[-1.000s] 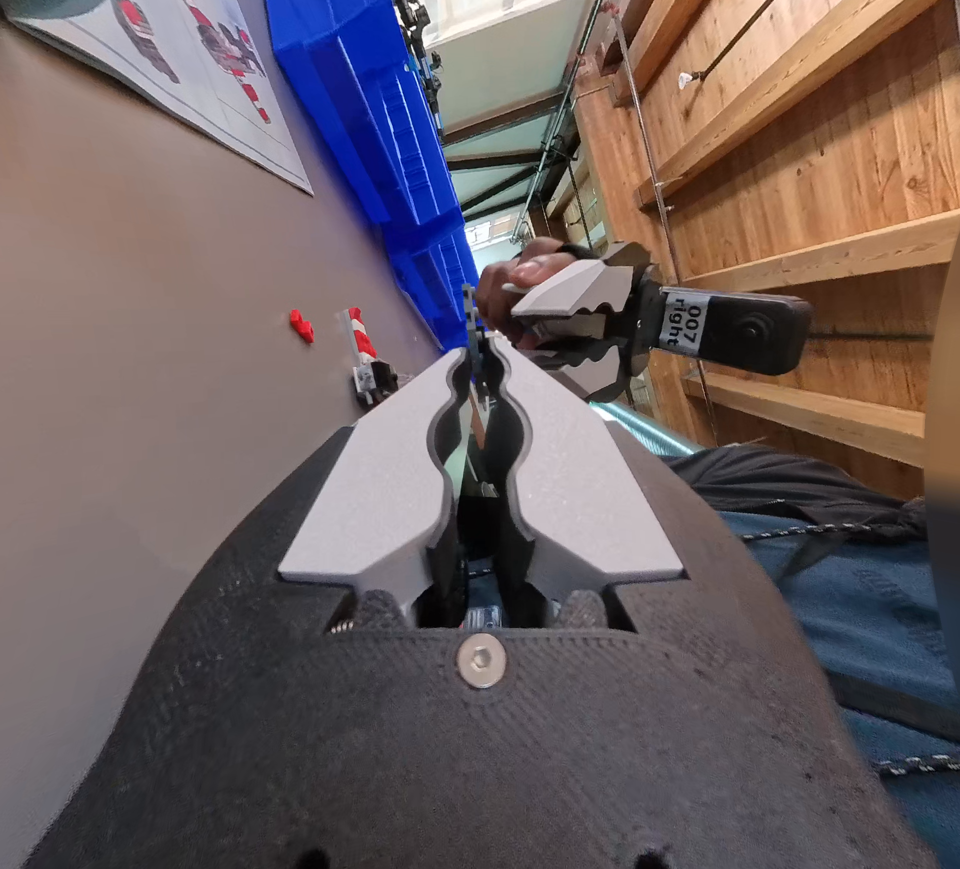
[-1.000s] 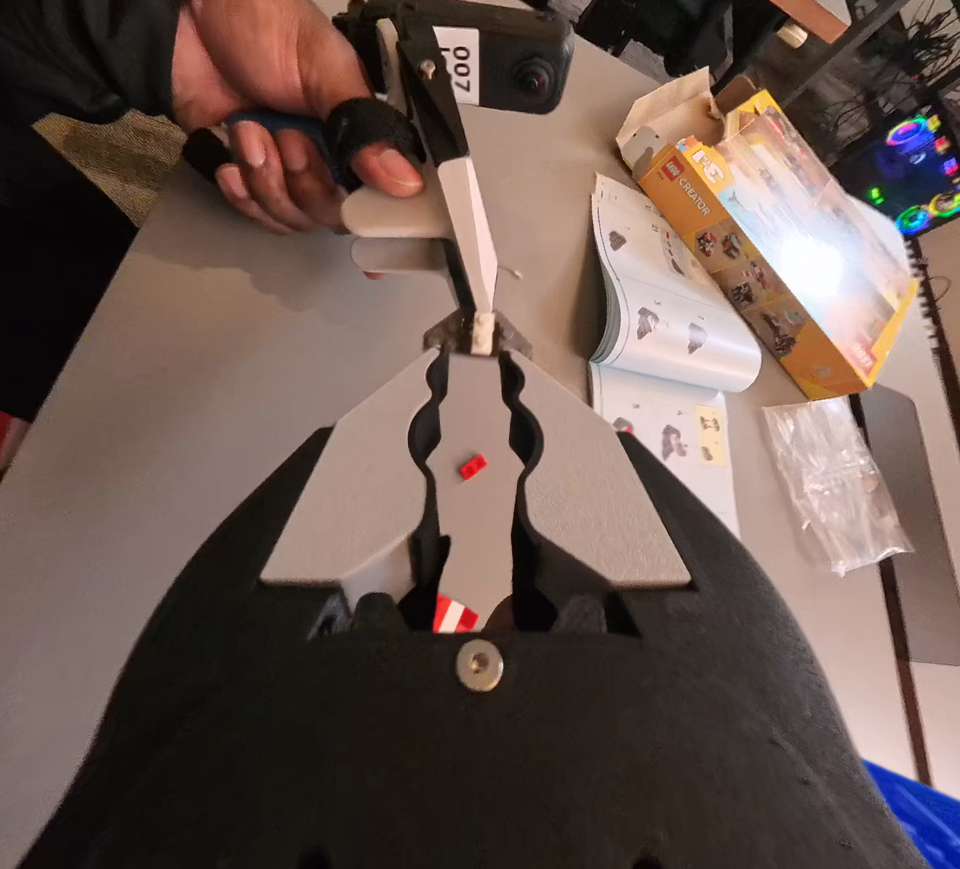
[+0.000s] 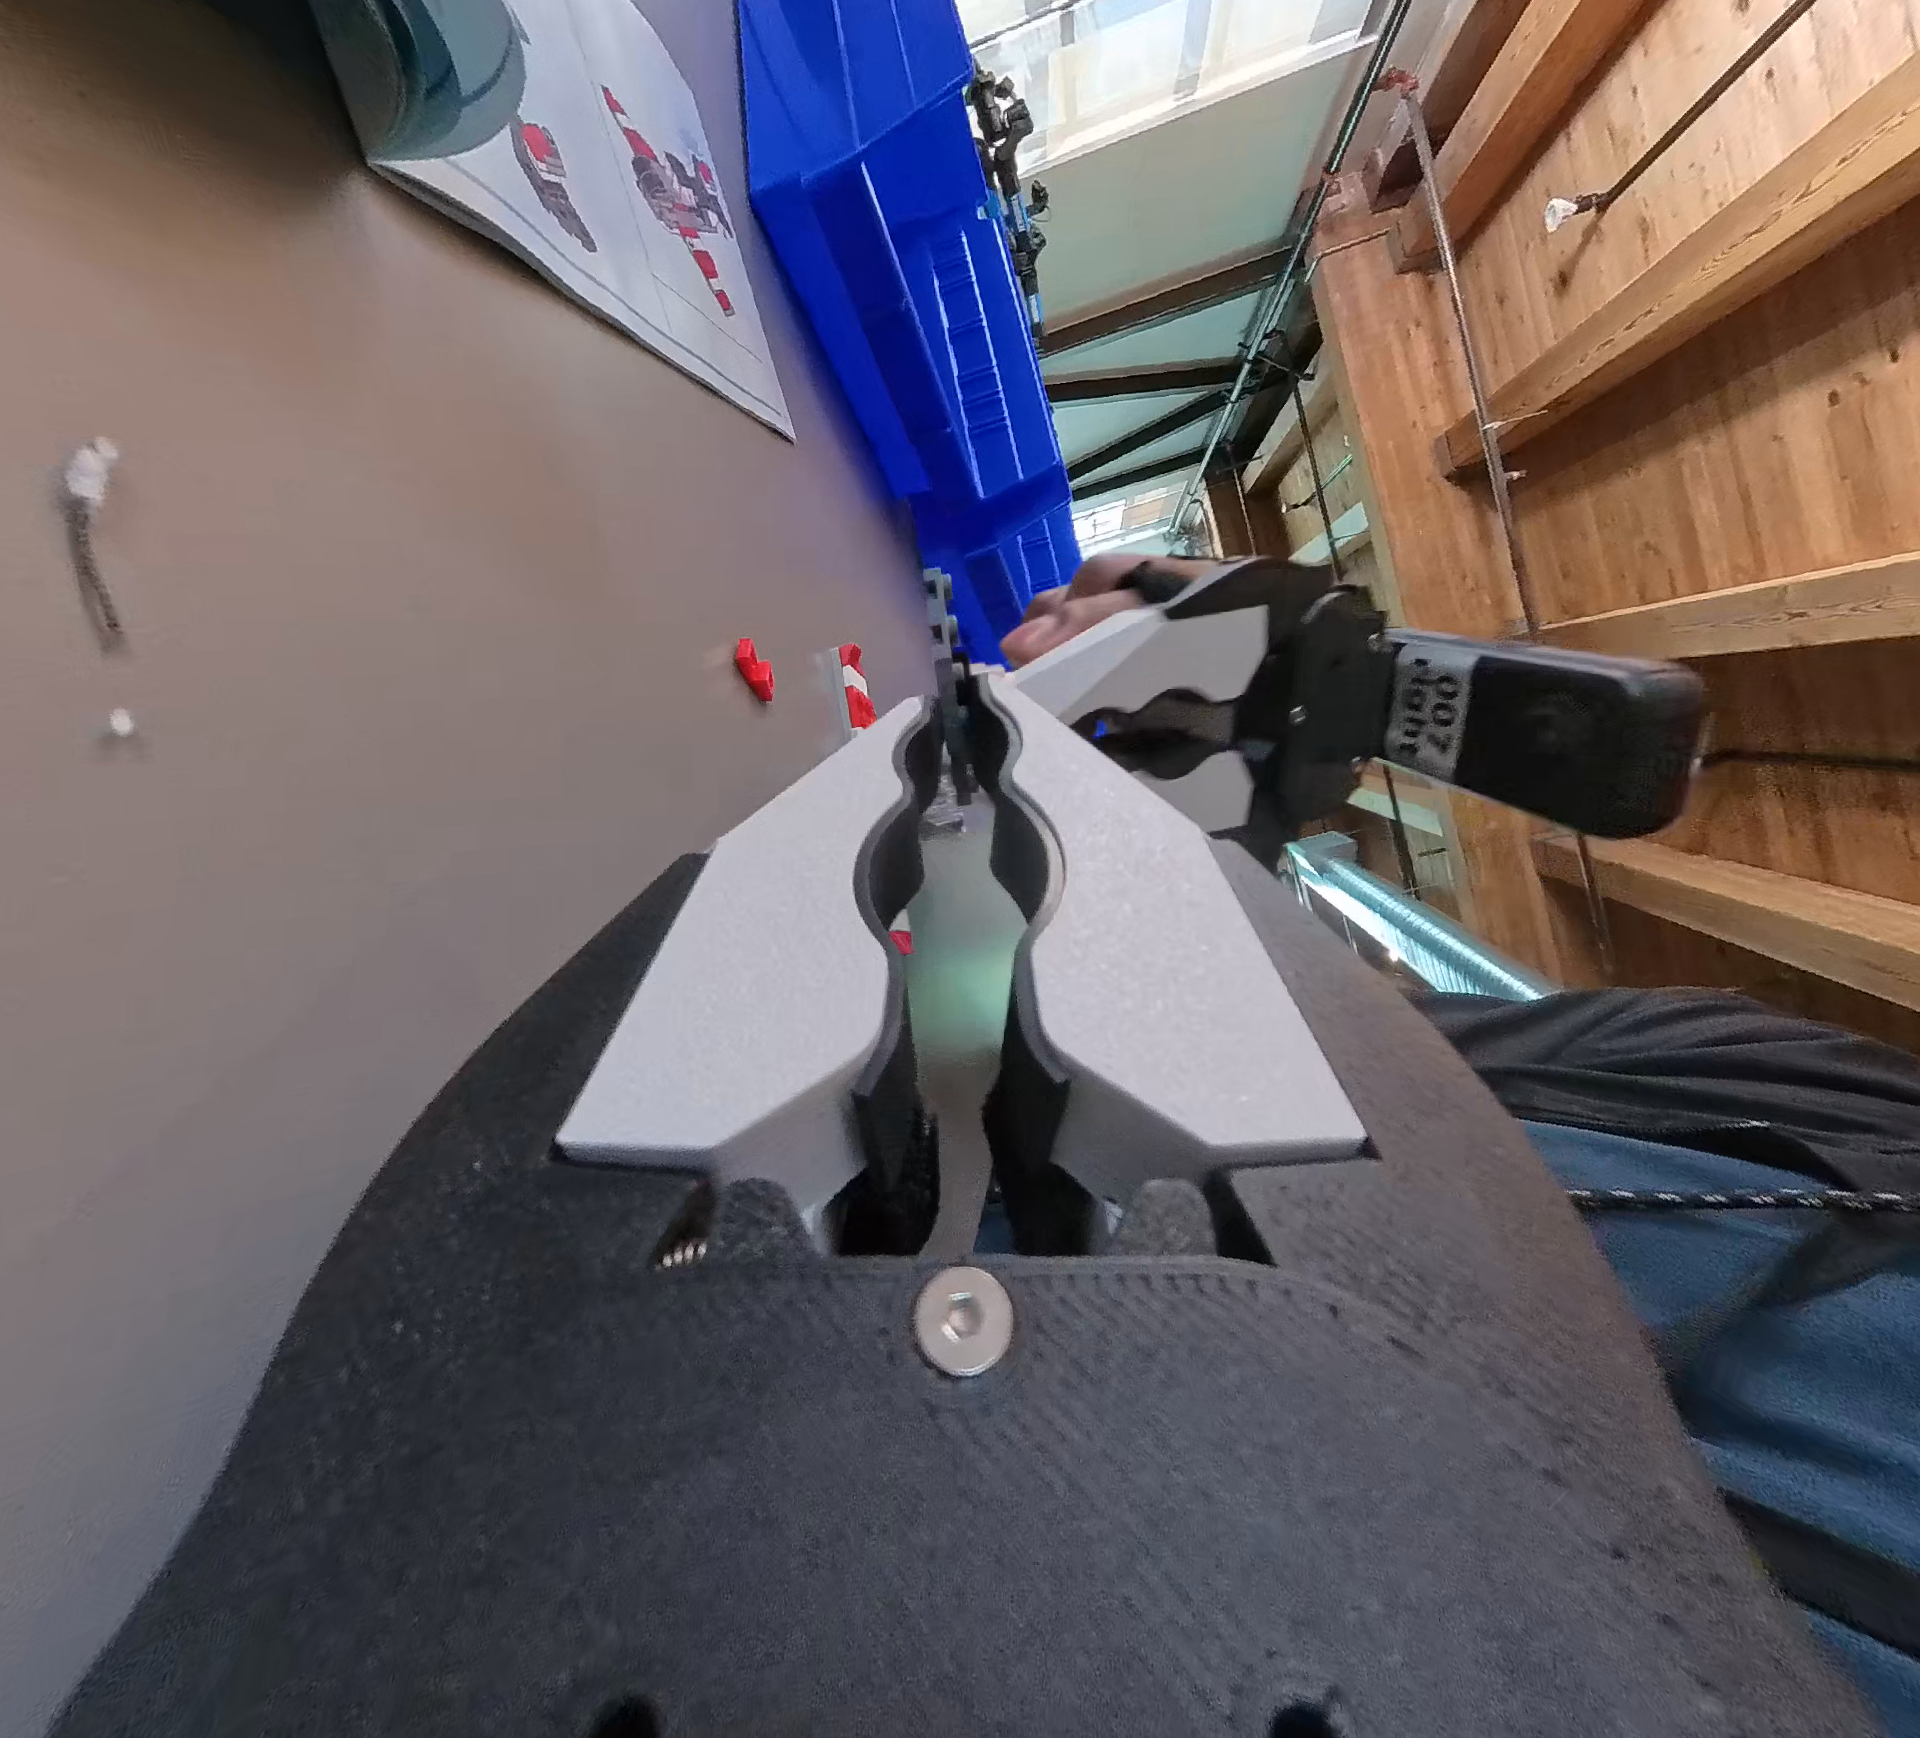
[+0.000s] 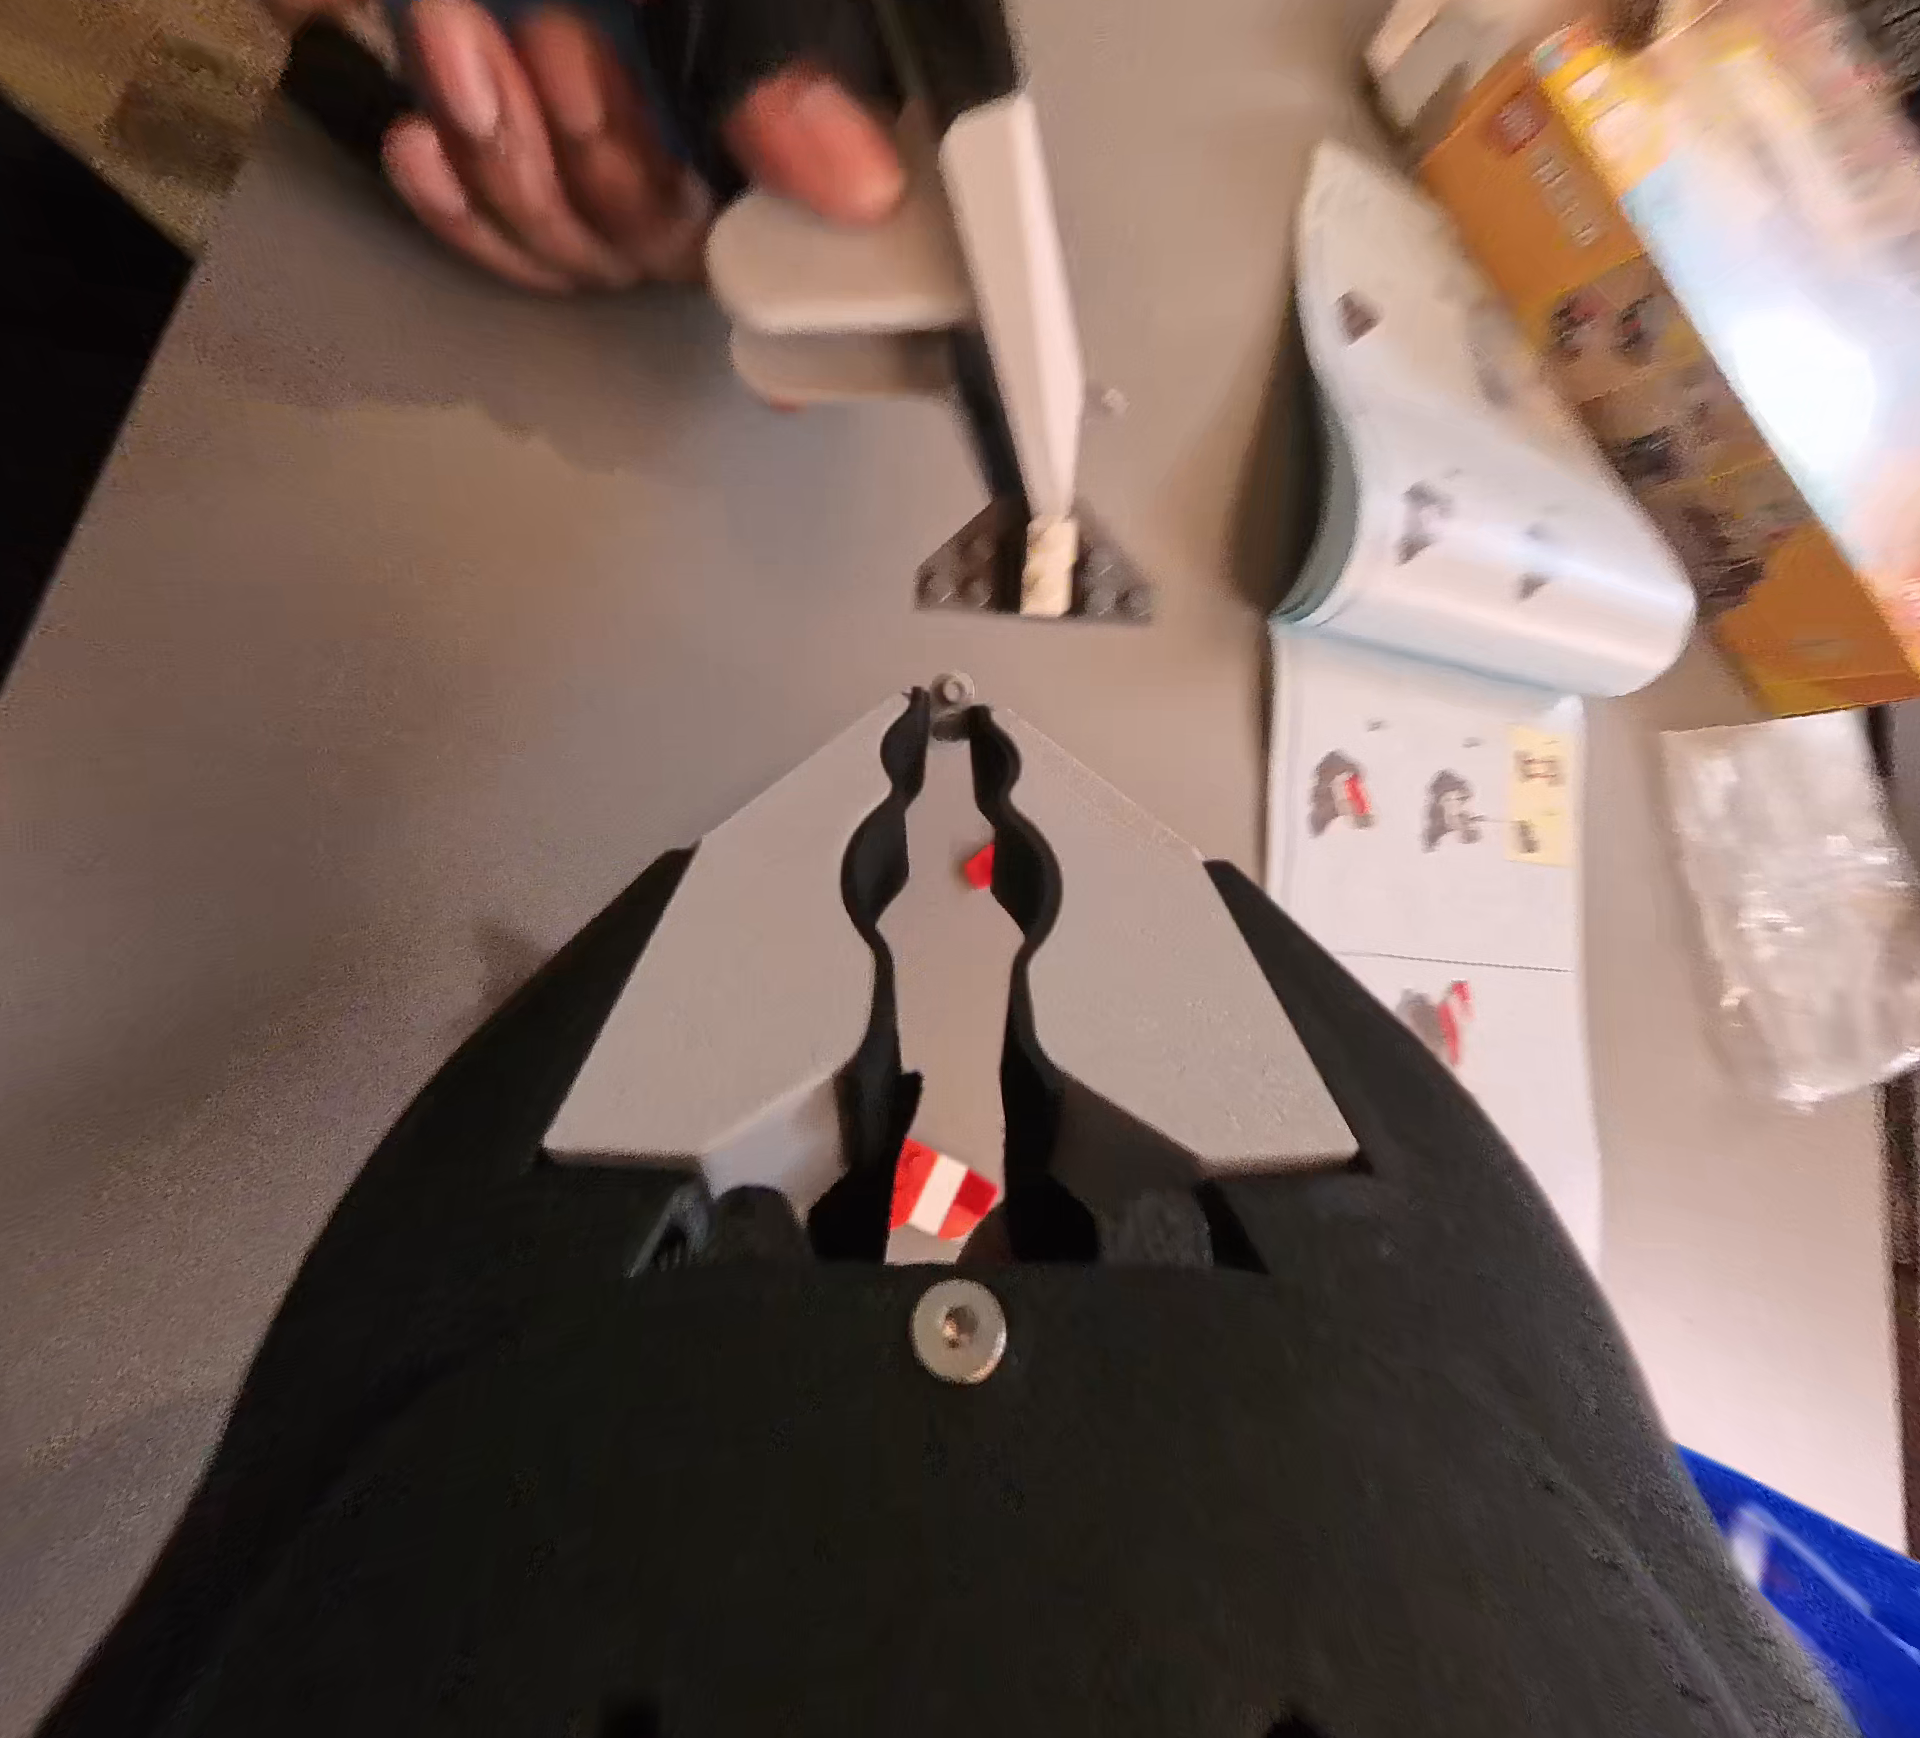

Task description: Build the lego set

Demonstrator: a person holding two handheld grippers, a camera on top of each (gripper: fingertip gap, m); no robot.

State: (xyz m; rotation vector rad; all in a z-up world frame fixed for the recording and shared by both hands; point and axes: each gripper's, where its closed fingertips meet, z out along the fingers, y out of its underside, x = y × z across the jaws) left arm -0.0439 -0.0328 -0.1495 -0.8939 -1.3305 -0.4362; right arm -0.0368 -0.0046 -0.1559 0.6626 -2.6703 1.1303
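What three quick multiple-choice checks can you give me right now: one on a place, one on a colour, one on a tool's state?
1. Where does the instruction booklet lie?
A. On the floor
B. On the table, to the right of both tools in the right wrist view
C. Clamped in a tool

2. What colour is the plate at the tip of the left tool?
A. Dark grey
B. Red
C. Yellow

3. What state is the left tool in?
A. Open and empty
B. Lying flat on the table
C. Shut on the plate

Answers:
1 B: the open booklet rests on the grey table beside the tools.
2 A: the studded plate looks dark grey in both views.
3 C: its fingertips pinch the plate edge-on, held off the table.
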